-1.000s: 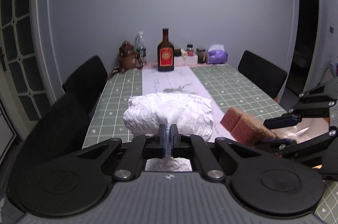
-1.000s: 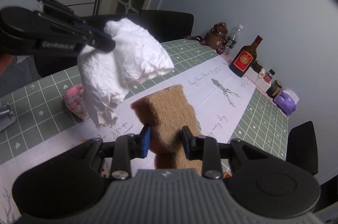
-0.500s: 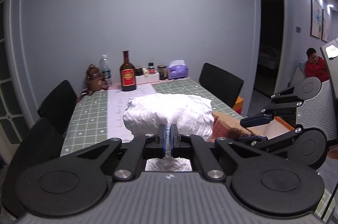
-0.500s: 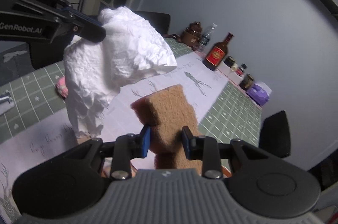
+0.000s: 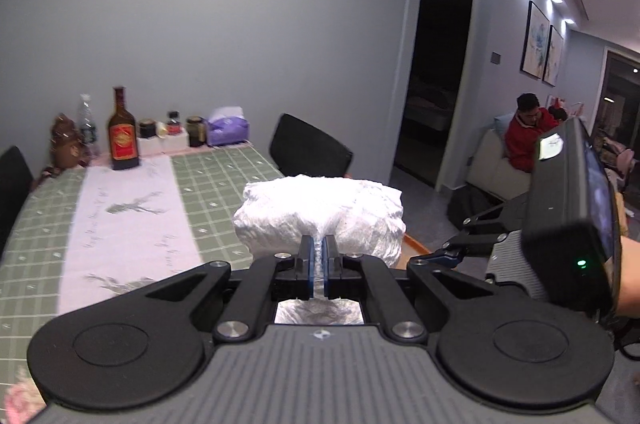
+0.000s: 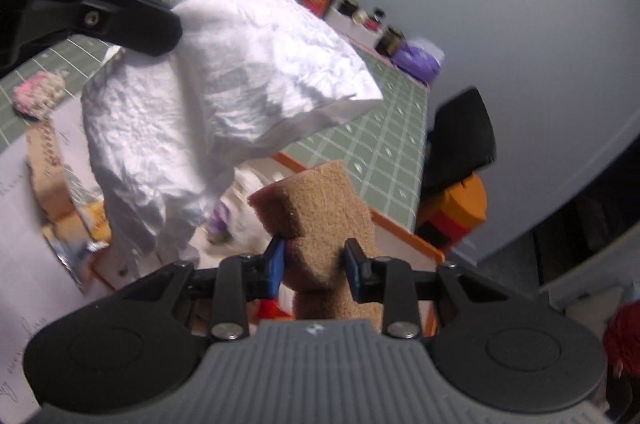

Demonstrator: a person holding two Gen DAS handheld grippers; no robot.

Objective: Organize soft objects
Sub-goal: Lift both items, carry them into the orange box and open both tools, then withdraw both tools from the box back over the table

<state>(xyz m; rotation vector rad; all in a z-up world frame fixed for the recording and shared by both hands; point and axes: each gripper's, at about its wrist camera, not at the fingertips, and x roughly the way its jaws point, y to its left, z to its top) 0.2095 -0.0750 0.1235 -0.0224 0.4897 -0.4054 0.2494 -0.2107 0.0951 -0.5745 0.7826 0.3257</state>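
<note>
My left gripper (image 5: pixel 319 260) sits at the bottom centre, its blue pads pinched tight on a crumpled white bundle (image 5: pixel 320 214) held above the table's edge. At the right, my right gripper (image 5: pixel 520 248) shows side-on. The green checked table (image 5: pixel 216 184) fills the left, with a brown bottle (image 5: pixel 122 130) at its far end. A person in red (image 5: pixel 528 140) sits on a sofa at the right.

— What sort of place is this?
— A home, in the dining area. The worktop (image 5: pixel 224 180) wears a green checked cloth, with black dining chairs (image 5: pixel 310 148) around it.
— What else says so?
— A brown bottle (image 5: pixel 122 130), small jars (image 5: pixel 194 130) and a tissue pack (image 5: pixel 228 132) stand by the wall. Past a doorway, framed pictures (image 5: pixel 542 44) hang above a sofa (image 5: pixel 496 164) where a person in red (image 5: pixel 528 134) sits.
</note>
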